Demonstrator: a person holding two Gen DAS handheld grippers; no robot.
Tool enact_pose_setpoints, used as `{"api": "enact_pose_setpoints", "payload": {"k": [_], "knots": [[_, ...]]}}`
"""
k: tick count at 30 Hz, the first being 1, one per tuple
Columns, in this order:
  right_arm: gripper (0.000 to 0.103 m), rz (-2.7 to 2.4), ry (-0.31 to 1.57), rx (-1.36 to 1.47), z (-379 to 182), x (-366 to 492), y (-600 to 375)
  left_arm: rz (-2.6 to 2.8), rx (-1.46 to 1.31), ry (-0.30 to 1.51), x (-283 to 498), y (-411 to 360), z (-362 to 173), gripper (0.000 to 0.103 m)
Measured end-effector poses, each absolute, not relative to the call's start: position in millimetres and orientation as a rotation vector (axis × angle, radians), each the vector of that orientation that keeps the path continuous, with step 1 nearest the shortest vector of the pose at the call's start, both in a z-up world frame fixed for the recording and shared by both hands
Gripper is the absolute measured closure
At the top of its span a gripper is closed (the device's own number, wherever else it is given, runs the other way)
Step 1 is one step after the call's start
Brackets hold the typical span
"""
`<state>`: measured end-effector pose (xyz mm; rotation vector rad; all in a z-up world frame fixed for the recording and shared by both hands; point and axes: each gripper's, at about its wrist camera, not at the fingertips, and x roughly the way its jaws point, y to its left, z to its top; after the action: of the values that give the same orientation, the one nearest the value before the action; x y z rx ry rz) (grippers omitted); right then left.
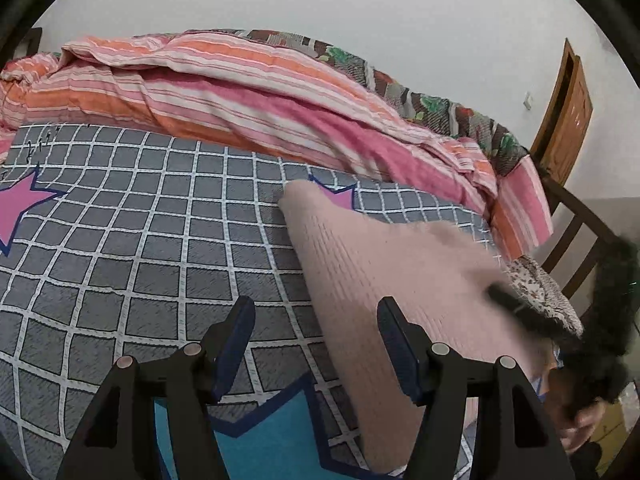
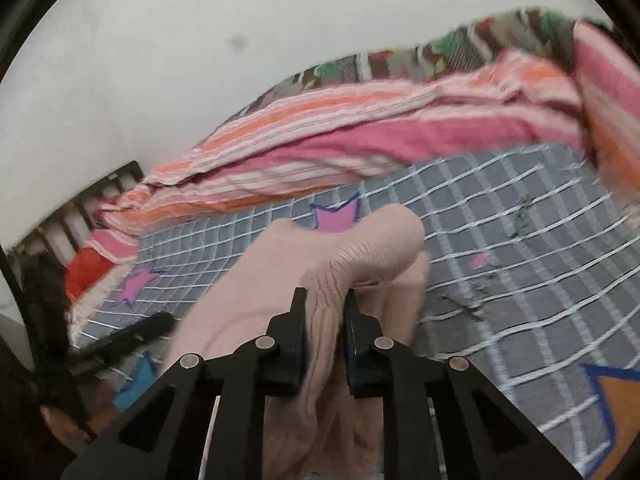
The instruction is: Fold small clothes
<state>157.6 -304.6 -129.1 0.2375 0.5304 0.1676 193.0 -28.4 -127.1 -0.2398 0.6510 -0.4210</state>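
Observation:
A pale pink ribbed knit garment (image 1: 380,264) lies on the grey checked bed sheet (image 1: 160,240), stretched up to the right. My left gripper (image 1: 316,312) is open and empty, just above the sheet, its right finger at the garment's edge. In the right wrist view my right gripper (image 2: 325,300) is shut on a bunched fold of the same pink garment (image 2: 360,248) and holds it lifted above the sheet (image 2: 520,240). The other gripper shows blurred at the left (image 2: 128,336).
A pink and orange striped quilt (image 1: 240,92) is heaped along the far side of the bed, against a white wall. A wooden bed frame (image 1: 576,224) and a wooden door (image 1: 568,112) are at the right. A floral cloth (image 1: 540,284) lies at the bed's right edge.

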Motion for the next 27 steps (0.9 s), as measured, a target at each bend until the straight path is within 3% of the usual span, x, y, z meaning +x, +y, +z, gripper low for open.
{"api": "enact_pose_setpoints", "payload": {"k": [3, 4, 5, 7, 16, 20, 21, 22, 23, 27], "knots": [[0.086, 0.099, 0.656, 0.296, -157.3, 176.1, -315.9, -0.413, -0.228, 0.64, 192.0, -28.9, -126.1, 0.042], [0.078, 0.102, 0.652, 0.337, -158.4, 175.3, -321.2, -0.411, -0.227, 0.644, 192.3, -28.5, -127.0, 0.042], [0.06, 0.091, 0.649, 0.369, -155.1, 174.1, -325.7, -0.412, -0.228, 0.645, 192.9, -27.8, -127.3, 0.042], [0.046, 0.062, 0.643, 0.356, -149.3, 174.1, -326.6, -0.41, -0.226, 0.641, 193.3, -25.8, -127.0, 0.042], [0.024, 0.171, 0.8, 0.506, -173.0, 219.8, -341.1, -0.429, -0.239, 0.651, 200.5, -14.7, -130.1, 0.042], [0.026, 0.214, 0.836, 0.565, -181.4, 233.5, -345.0, -0.438, -0.232, 0.648, 201.3, -14.2, -128.6, 0.042], [0.03, 0.221, 0.843, 0.558, -181.6, 234.7, -342.9, -0.44, -0.235, 0.647, 201.3, -13.3, -128.0, 0.042], [0.045, 0.24, 0.851, 0.553, -181.7, 236.7, -339.7, -0.446, -0.243, 0.646, 201.0, -12.3, -127.0, 0.042], [0.051, 0.268, 0.861, 0.561, -182.4, 238.7, -337.2, -0.447, -0.246, 0.644, 200.6, -11.5, -126.4, 0.042], [0.065, 0.256, 0.85, 0.512, -169.6, 237.7, -328.6, -0.437, -0.25, 0.635, 198.8, -6.8, -122.9, 0.042]]}}
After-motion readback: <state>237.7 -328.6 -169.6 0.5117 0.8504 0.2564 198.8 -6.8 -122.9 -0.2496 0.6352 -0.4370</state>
